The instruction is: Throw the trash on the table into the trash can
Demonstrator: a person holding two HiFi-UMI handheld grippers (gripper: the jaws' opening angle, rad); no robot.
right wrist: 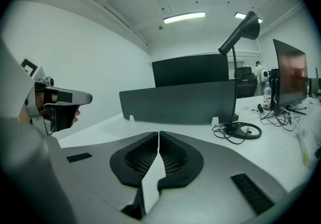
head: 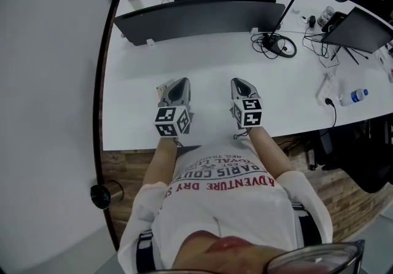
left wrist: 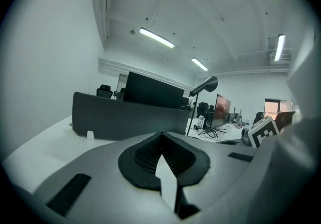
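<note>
I am watching my right gripper [right wrist: 158, 140] hovering over the white table [right wrist: 271, 150], its jaws pressing together with nothing between them. The left gripper [right wrist: 55, 102] is showing at the left edge, while a dark divider panel [right wrist: 175, 101], a black desk lamp [right wrist: 249, 28] and a monitor [right wrist: 290, 80] are standing ahead.

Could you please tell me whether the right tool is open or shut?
Shut: the right gripper view shows the right tool with its jaws meeting at the tips, nothing between them.
</note>
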